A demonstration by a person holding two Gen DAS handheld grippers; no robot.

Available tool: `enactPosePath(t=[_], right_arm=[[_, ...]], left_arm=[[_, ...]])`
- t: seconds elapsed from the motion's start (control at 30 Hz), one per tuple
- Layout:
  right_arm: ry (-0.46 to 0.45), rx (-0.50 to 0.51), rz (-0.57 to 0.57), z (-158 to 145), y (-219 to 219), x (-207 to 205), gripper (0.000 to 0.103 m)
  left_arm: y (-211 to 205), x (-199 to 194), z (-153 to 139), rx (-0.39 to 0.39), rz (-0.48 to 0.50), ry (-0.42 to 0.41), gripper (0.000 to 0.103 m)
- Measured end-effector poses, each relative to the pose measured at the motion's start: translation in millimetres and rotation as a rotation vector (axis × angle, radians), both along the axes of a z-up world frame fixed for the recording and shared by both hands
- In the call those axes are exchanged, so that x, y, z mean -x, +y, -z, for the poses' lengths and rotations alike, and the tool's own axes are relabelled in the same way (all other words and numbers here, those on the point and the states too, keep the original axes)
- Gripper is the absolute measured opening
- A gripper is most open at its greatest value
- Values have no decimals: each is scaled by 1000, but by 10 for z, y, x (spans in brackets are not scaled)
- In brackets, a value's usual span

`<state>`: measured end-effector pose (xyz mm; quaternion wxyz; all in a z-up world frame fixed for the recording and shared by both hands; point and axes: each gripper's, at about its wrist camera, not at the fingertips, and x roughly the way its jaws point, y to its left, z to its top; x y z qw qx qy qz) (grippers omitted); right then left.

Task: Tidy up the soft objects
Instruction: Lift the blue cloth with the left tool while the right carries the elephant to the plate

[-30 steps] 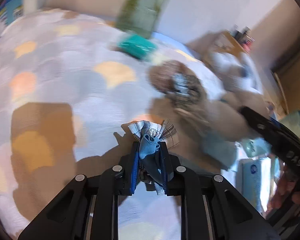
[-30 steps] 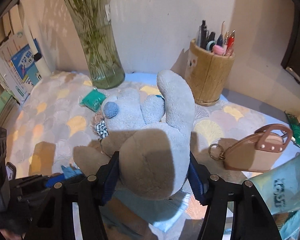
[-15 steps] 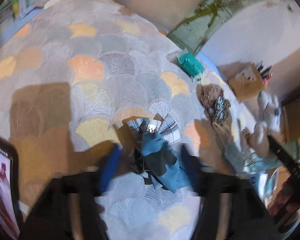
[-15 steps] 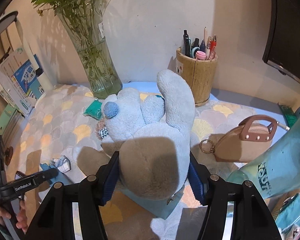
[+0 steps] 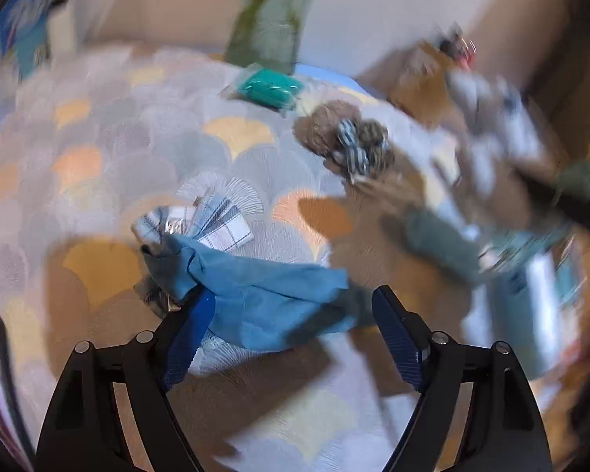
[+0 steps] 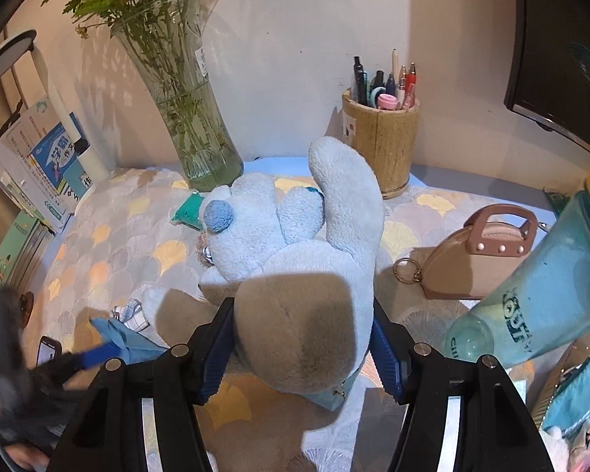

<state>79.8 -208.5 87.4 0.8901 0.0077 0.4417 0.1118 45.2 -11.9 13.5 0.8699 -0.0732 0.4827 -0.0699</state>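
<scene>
My right gripper (image 6: 301, 314) is shut on the body of a pale blue plush toy (image 6: 295, 236), which it holds above the patterned mat (image 6: 110, 244). My left gripper (image 5: 291, 299) has wide jaws that are closing a little. A blue cloth (image 5: 263, 295) lies on the mat between them, and the pads do not press on it. The cloth is joined to a checked cloth (image 5: 216, 220) just beyond the fingertips. A small brown plush with a striped bow (image 5: 346, 141) lies farther back, and a teal packet (image 5: 269, 88) behind it. The left wrist view is blurred.
A glass vase with green stems (image 6: 188, 118) and a wooden pen holder (image 6: 381, 145) stand by the back wall. A brown purse (image 6: 476, 259) and a large teal bottle (image 6: 531, 306) are on the right. Books (image 6: 39, 157) lean at the left, with a phone (image 6: 47, 350) near the left gripper.
My left gripper has let go of the blue cloth and opened wide; the cloth now lies spread on the mat. The right gripper still holds the plush toy.
</scene>
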Motion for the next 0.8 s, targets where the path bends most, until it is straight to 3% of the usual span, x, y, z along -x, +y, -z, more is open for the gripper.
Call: enactPosePath(t=[0.03,0.07,0.1,0.13,0.2,0.23,0.37,0.57,0.7,0.8], right_arm=[[-1,0,6,-8,-20,10,62],[-2,-1,10,-15,-40,19,62],[-3,-4,13,-21,-55,29,62],[-4,-7,15,-28,-66,39,62],[-10,-10,15,-38,-82,66,62],[-11,-11,14,-38,-89,78,62],[-16,-21,-2,-55,-74,135,62],[-40,-47,-19,-136,-61,255,62],[-58,-66,-25,-222,-83,349,62],[-69,-79,-32,-272,-118,422,62]], left_arm=[[-86,28,30,-80,28,-18,72],[-134,33,55,-133,40,-24,60],[-121,53,61,-153,35,-30,51],[-44,50,45,-126,-5,-31,44],[107,3,26,-69,-68,-19,16],[196,0,23,-35,-90,-14,13],[423,48,-43,126,-146,-7,8],[507,143,-285,242,-183,-53,8],[499,241,-463,327,-169,-98,8],[509,283,-531,434,-125,-117,8]])
